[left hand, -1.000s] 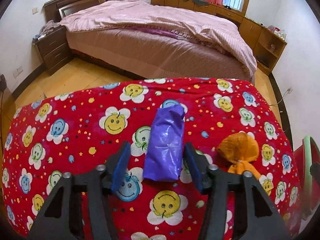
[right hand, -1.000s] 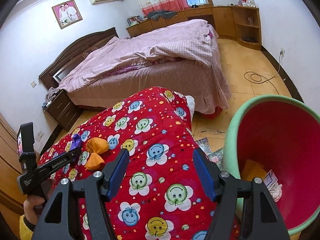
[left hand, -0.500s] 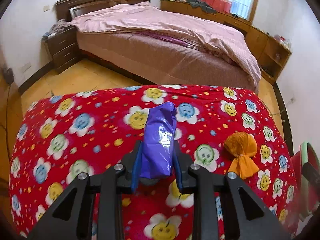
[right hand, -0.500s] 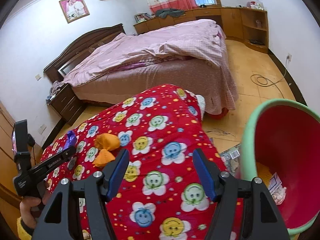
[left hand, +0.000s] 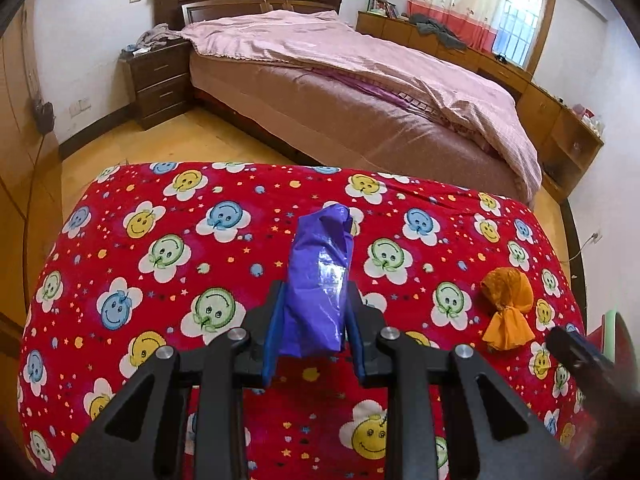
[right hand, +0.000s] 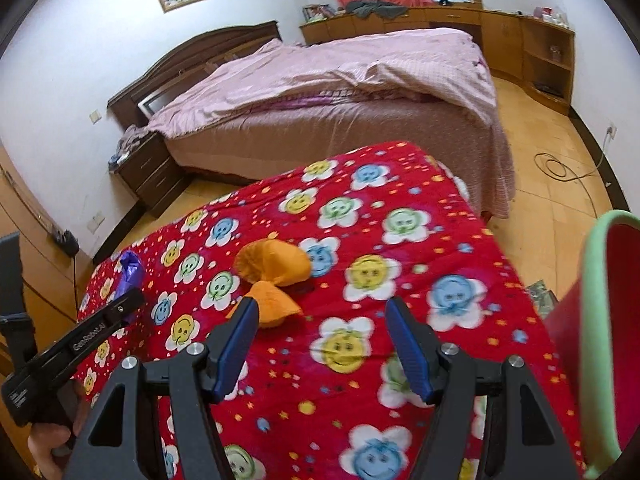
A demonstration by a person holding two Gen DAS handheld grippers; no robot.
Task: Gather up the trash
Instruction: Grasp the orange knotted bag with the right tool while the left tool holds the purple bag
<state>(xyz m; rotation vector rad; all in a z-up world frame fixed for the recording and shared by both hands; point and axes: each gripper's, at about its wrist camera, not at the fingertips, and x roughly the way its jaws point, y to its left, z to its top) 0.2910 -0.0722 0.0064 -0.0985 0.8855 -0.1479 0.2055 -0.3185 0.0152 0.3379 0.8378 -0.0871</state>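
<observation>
My left gripper (left hand: 316,300) is shut on a crumpled purple plastic wrapper (left hand: 320,280) and holds it over the red smiley-flower blanket (left hand: 200,280). The wrapper's tip also shows in the right wrist view (right hand: 130,272), next to the left gripper's body (right hand: 80,340). An orange crumpled wrapper (left hand: 506,306) lies on the blanket to the right; in the right wrist view it (right hand: 272,276) lies just ahead of my open, empty right gripper (right hand: 320,312), by its left finger. A red bin with a green rim (right hand: 596,320) stands at the right.
A large bed with a pink cover (left hand: 360,80) stands beyond the blanket. A dark nightstand (left hand: 160,76) is at its left. Wooden cabinets (right hand: 520,40) line the far wall. A cable (right hand: 560,168) lies on the wooden floor, and litter (right hand: 542,296) lies beside the bin.
My left gripper closed on the purple wrapper and lifted it off the blanket. My right gripper swung left from the bin toward the orange wrapper.
</observation>
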